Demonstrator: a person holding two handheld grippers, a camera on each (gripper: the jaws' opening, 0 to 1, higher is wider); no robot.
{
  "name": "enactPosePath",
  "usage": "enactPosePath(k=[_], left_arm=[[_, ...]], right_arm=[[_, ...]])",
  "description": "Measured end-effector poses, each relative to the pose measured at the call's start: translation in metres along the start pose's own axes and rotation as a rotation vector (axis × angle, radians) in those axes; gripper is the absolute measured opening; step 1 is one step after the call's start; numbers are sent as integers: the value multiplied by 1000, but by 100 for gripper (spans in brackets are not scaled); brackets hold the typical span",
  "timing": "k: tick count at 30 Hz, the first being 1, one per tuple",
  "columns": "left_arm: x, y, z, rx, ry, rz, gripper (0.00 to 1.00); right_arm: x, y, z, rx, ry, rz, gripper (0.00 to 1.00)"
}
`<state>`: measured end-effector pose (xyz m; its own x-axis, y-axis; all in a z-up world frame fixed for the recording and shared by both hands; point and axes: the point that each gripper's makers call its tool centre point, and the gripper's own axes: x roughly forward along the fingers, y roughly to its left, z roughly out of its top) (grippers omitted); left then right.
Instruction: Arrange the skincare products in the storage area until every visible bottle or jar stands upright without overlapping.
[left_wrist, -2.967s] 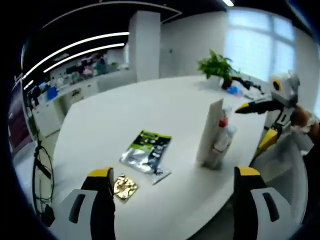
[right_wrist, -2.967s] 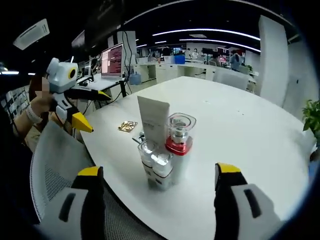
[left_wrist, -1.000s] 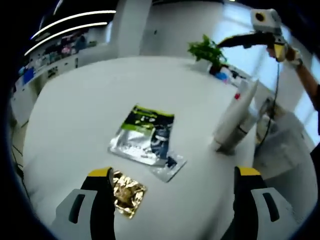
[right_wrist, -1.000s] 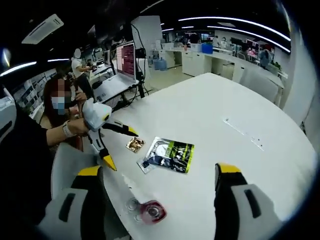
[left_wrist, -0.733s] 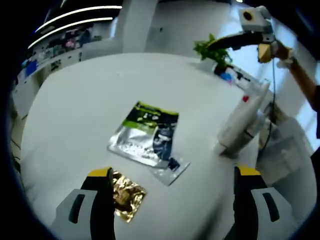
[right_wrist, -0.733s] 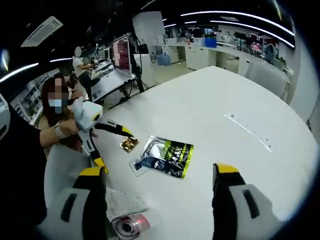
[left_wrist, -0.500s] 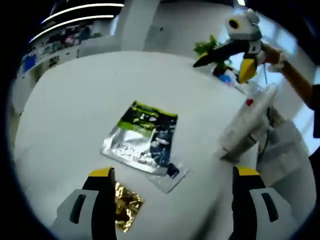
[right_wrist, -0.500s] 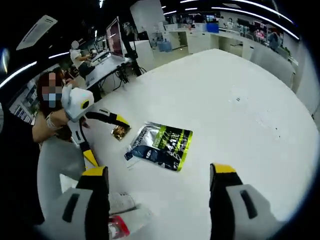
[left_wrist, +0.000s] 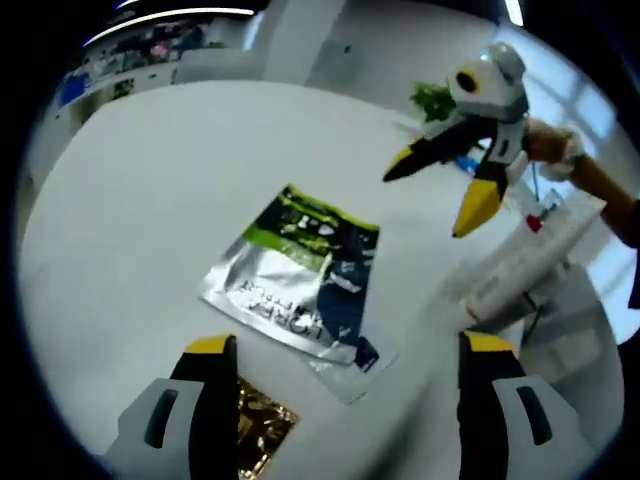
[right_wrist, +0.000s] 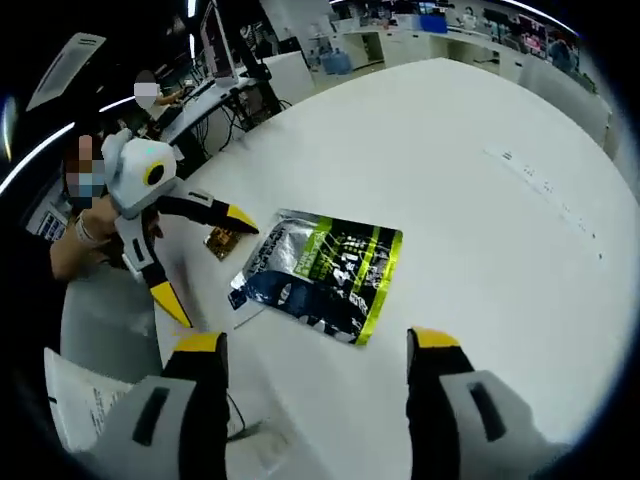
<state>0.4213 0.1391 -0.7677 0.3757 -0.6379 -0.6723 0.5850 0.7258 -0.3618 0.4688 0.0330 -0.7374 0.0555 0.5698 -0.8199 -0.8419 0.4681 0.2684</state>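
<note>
Both the left gripper (left_wrist: 340, 400) and the right gripper (right_wrist: 315, 385) are hovering wide and empty over the pouch (left_wrist: 295, 275) lying flat just ahead, while the tube (left_wrist: 525, 260) is standing off to the left gripper's right, so arranging seems unfinished.

Ahead of both grippers' spread fingers (right_wrist: 213, 345) a flat foil pouch (right_wrist: 325, 262) and gold sachet (right_wrist: 220, 242) lie low on the surface (right_wrist: 480, 210), bare beyond; leaning white tube (left_wrist: 525, 255) crowds the left gripper's right finger.
</note>
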Motion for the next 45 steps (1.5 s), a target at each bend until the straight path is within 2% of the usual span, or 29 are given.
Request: enactPosePath(k=[4,9,11,14,17,20,25,28,30,33,40,43,45], left_arm=[[3,9,2,8,-6,32,77],[6,18,0,72,41,105,66],[7,21,-1,103,50,141,64],[10,18,-2,115,57,157,66],[10,22,-3,187,89,207,65],[10,22,-6,242,118,219,62],[9,24,-5,266,113,222,62],[8,25,-5,271,116,221,62],[7,27,-4,281,114,216,61],[4,30,-3,284,107,216,56],[-1,43,1,274,85,238,48],[-2,53,4,269,60,239,39],[-1,52,6,254,40,232,31]], right_arm=[[8,-8,1,7,13,-9,68],[15,-10,2,68,14,5,58],[19,-10,1,77,22,9,58],[23,-11,-4,85,42,4,55],[28,-9,-6,105,46,18,51],[31,-8,-7,110,46,22,48],[34,-9,-5,105,44,19,49],[36,-2,2,120,9,50,49],[37,-2,3,118,4,42,48],[37,-4,3,110,8,25,47],[40,0,8,133,-13,55,46],[41,5,10,146,-26,75,44],[41,9,11,167,-39,87,44]])
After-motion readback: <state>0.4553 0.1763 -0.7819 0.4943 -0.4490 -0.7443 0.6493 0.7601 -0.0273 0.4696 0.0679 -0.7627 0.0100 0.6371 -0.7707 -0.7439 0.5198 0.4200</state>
